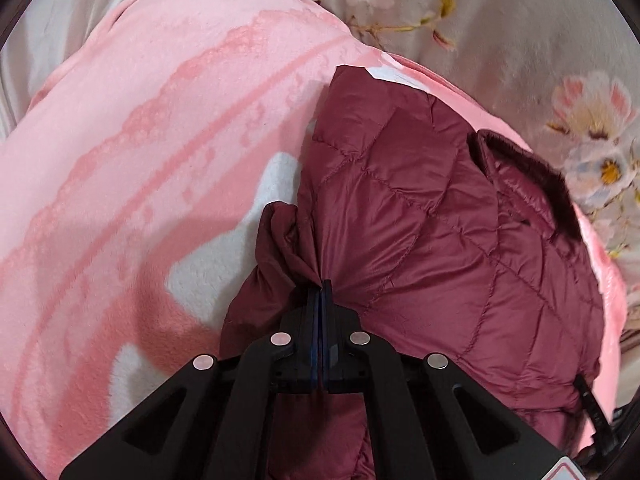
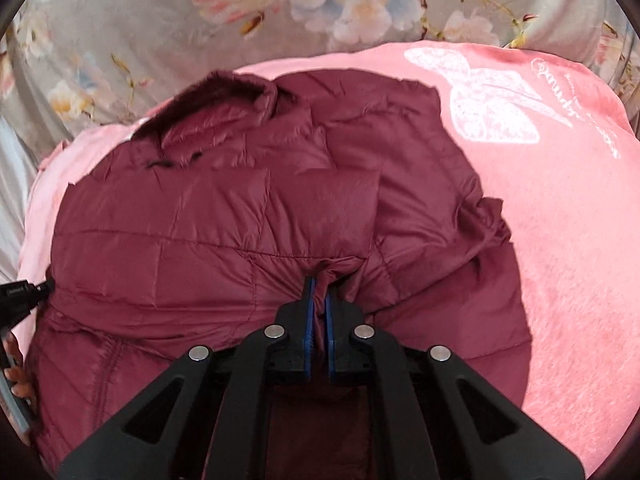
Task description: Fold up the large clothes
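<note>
While we are gripping it w/ both tools, the quilted maroon jacket (image 1: 440,220) is lying bunched on a pink blanket (image 1: 160,128), roughly centred in the right wrist view and toward the right side in the left wrist view.

Item 1 – left gripper (image 1: 321,286): we are pinching a gathered fold of jacket fabric; fingers clenched almost flush, cloth puckering out from the tips.

Item 2 – right gripper (image 2: 319,284): we are clamping a tuck of the jacket's shell; blue pads (image 2: 308,312) are sitting slightly apart w/ fabric wedged between them.

Item 3 – jacket, cont.: diamond-stitched panels, glossy finish; dark furry collar (image 2: 216,96) is standing up at the far edge; a crumpled cuff (image 2: 488,216) is resting on the blanket at the right side of the garment; a white tag (image 1: 384,74) is showing at the far corner in the left wrist view.

Item 4 – blanket: fleecy, pink w/ paler lace-pattern bands; a white butterfly print (image 2: 476,92) w/ script lettering is lying beside the jacket, uncovered.

Item 5 – floral bedsheet (image 2: 200,24): grey w/ white & pink blossoms, lying under the blanket, showing around its far edges.

Item 6 – at the left rim of the right wrist view we are seeing a black tool part and fingertips (image 2: 20,384) touching the jacket's edge.
</note>
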